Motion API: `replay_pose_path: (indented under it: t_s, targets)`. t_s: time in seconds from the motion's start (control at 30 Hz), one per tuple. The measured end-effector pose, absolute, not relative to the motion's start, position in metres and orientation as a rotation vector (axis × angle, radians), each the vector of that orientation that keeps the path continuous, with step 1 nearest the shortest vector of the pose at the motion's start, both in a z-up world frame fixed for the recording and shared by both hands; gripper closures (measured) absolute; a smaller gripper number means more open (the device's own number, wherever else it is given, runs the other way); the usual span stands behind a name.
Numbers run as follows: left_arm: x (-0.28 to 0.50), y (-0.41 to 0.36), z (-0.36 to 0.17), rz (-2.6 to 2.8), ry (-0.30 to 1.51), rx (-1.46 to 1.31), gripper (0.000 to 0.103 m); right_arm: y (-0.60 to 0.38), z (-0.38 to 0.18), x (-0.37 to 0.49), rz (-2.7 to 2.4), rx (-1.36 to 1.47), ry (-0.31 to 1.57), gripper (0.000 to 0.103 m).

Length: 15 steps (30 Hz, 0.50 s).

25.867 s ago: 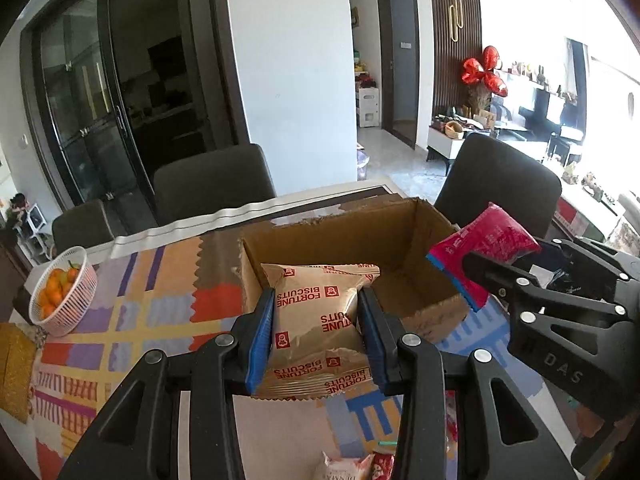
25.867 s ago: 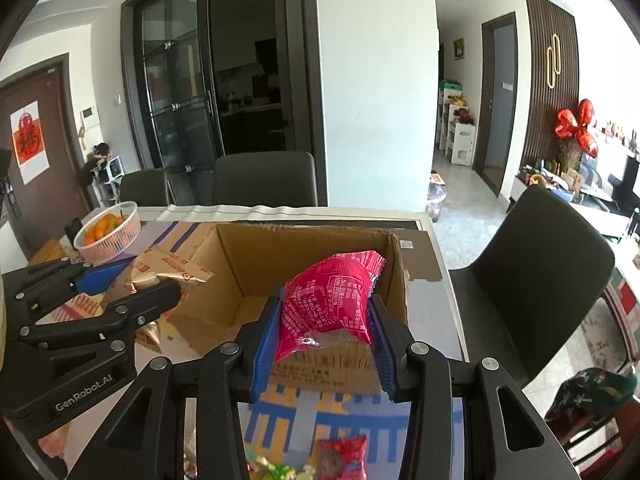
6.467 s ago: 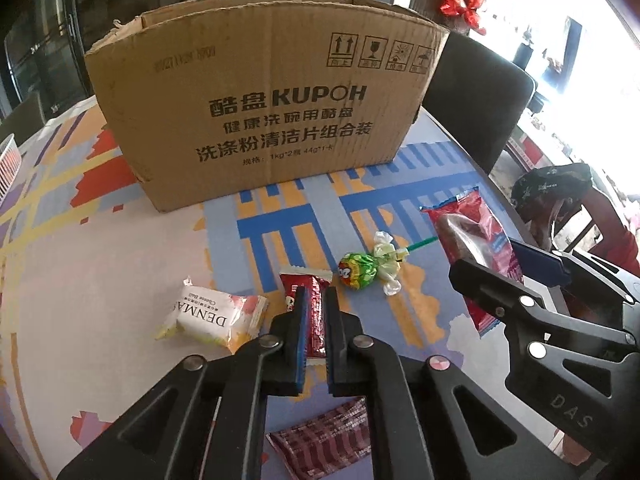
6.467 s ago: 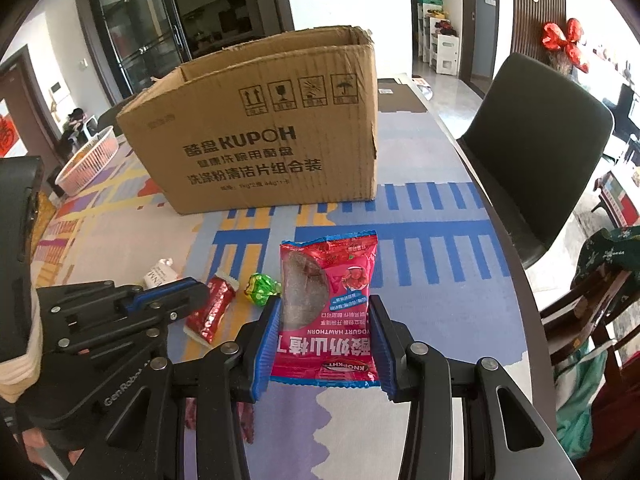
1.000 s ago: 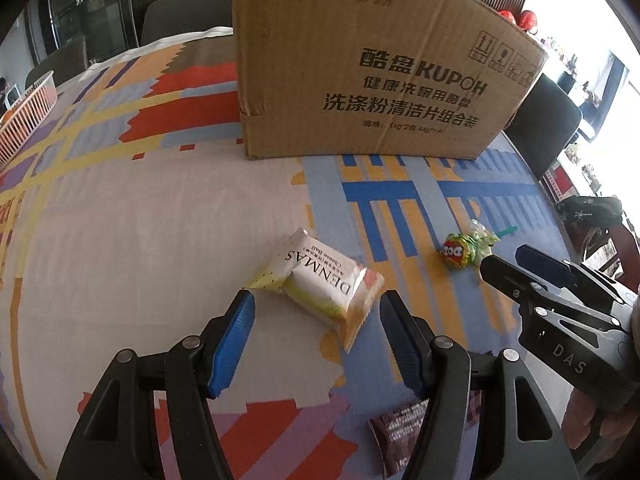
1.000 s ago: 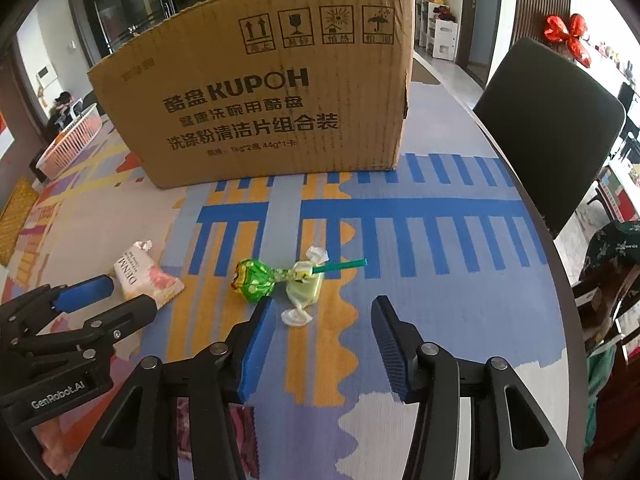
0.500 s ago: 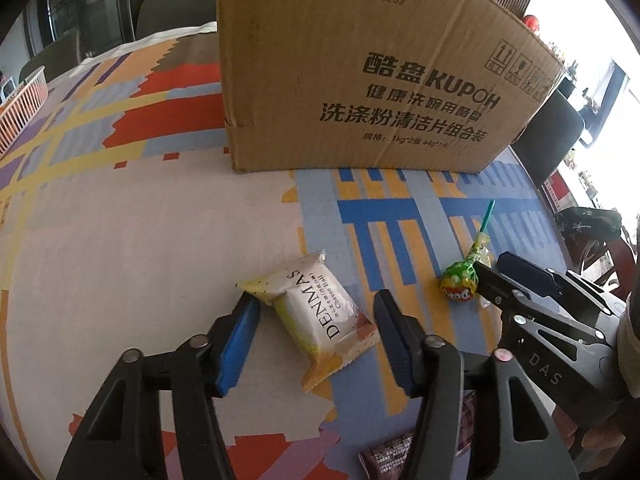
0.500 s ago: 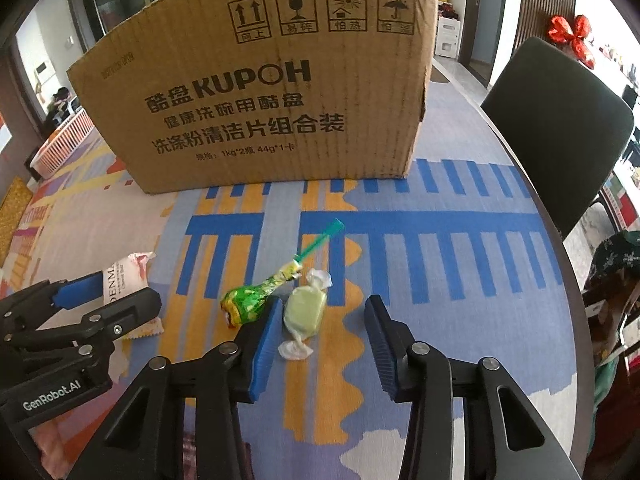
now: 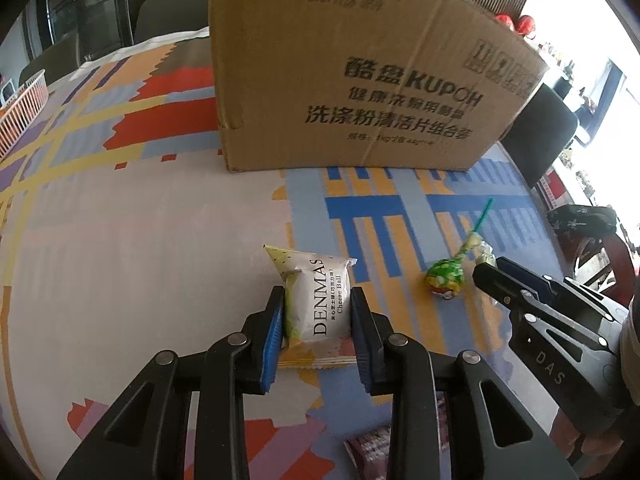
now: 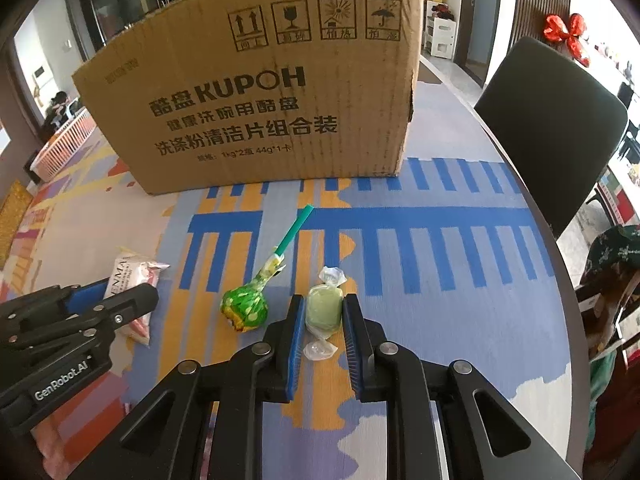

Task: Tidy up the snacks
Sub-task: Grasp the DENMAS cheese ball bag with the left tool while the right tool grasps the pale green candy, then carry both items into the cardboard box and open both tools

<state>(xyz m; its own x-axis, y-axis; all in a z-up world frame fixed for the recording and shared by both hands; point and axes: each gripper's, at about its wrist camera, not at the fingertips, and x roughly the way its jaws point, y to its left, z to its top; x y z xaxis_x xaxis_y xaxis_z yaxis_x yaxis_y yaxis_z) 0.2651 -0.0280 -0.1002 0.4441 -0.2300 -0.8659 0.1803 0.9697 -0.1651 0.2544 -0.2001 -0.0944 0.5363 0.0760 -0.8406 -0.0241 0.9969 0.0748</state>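
Note:
A white DENMAS cheese-ball packet (image 9: 320, 304) lies on the patterned tablecloth, and my left gripper (image 9: 317, 294) is closing on it, its blue pads pressing both long sides. My right gripper (image 10: 324, 302) is shut on a pale green wrapped candy (image 10: 323, 312) that rests on the cloth. Just left of that candy lies a green lollipop (image 10: 245, 307) with a teal stick pointing away. The KUPOH cardboard box (image 10: 260, 100) stands behind both, its printed side towards me and its inside hidden. In the left wrist view the right gripper (image 9: 486, 270) sits beside the lollipop (image 9: 445, 278).
A dark red wrapper (image 9: 372, 444) lies on the cloth close under my left gripper. A dark chair (image 10: 552, 128) stands past the table's curved right edge. A white and pink basket (image 10: 64, 144) sits far left near the box.
Both grippers' jaws have come together, the left on the DENMAS packet and the right on the green candy. The packet has turned lengthwise between the left pads.

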Motion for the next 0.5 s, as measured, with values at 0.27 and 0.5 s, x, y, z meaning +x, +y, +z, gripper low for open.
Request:
replay_pose_path:
  t_s: [0.27,0.5]
  targets:
    - [0.251,-0.034,-0.075,-0.286,1.030,-0.049,0.072,-0.202,-0.068,0.233,0.087,0.059,0.951,0.083]
    - [0.239,-0.035,-0.044,-0.296,0.956,-0.034,0.072,-0.197,-0.044,0.222,0.110,0.074,0.897,0.083]
